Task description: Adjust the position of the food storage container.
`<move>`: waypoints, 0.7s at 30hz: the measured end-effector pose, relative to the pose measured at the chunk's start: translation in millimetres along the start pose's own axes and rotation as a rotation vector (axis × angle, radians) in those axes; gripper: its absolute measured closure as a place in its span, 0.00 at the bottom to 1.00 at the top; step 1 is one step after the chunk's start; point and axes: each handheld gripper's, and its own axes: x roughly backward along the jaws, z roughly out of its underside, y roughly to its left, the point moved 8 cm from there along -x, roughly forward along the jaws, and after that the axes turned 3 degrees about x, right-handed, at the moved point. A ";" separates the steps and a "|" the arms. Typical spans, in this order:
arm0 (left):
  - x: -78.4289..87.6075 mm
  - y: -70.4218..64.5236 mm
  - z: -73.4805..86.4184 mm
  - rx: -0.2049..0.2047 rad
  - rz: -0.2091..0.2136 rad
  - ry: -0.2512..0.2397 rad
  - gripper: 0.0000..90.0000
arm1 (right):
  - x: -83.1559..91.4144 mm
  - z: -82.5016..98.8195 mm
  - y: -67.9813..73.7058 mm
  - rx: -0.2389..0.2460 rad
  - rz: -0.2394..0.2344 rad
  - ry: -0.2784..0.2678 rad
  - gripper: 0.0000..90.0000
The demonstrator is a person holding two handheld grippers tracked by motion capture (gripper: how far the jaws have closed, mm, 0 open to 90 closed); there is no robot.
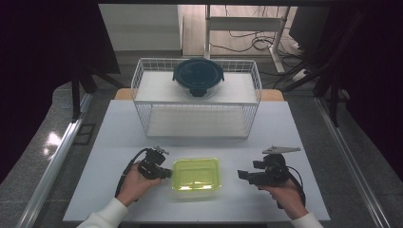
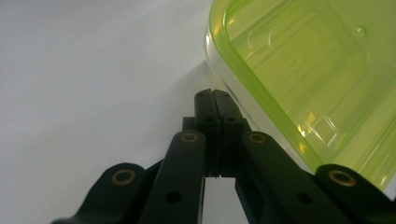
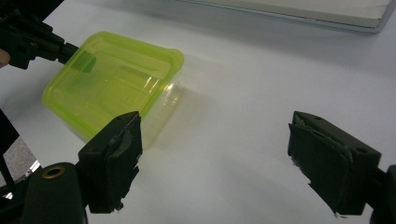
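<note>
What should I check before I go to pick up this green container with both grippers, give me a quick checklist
1. Right gripper open and ready: ok, jaws wide apart, nothing between them.
2. Left gripper open: not ok, jaws pressed together beside the green container.
3. Left gripper holding the container's rim: cannot tell; the shut tip sits at its edge.
4. Container resting flat on the table: ok.
5. Path between right gripper and container clear: ok, bare table between them.
6. Wire basket with the dark lidded bowl out of the way: ok, farther back.
</note>
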 end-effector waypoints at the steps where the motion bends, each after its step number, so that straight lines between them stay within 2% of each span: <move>1: -0.9 -0.8 -0.4 -0.002 -0.003 0.001 1.00 | -0.2 0.2 -0.3 0.000 0.000 0.000 0.20; 8: -3.2 -2.7 -2.0 -0.003 -0.004 -0.004 1.00 | -0.3 0.3 0.0 0.001 -0.001 0.002 0.20; 11: -3.3 -1.1 -2.5 0.004 0.002 -0.014 1.00 | -0.7 0.5 0.4 0.002 -0.002 0.003 0.20; 14: -1.5 3.4 -0.6 0.004 -0.011 -0.018 1.00 | -0.7 0.7 1.0 0.003 -0.006 0.004 0.20; 17: 4.9 9.3 1.6 0.020 -0.017 -0.035 1.00 | -0.3 0.2 1.5 0.004 -0.006 0.000 0.20; 21: 22.9 11.2 2.2 0.028 -0.030 -0.094 1.00 | -0.4 0.1 0.8 0.003 -0.005 -0.002 0.20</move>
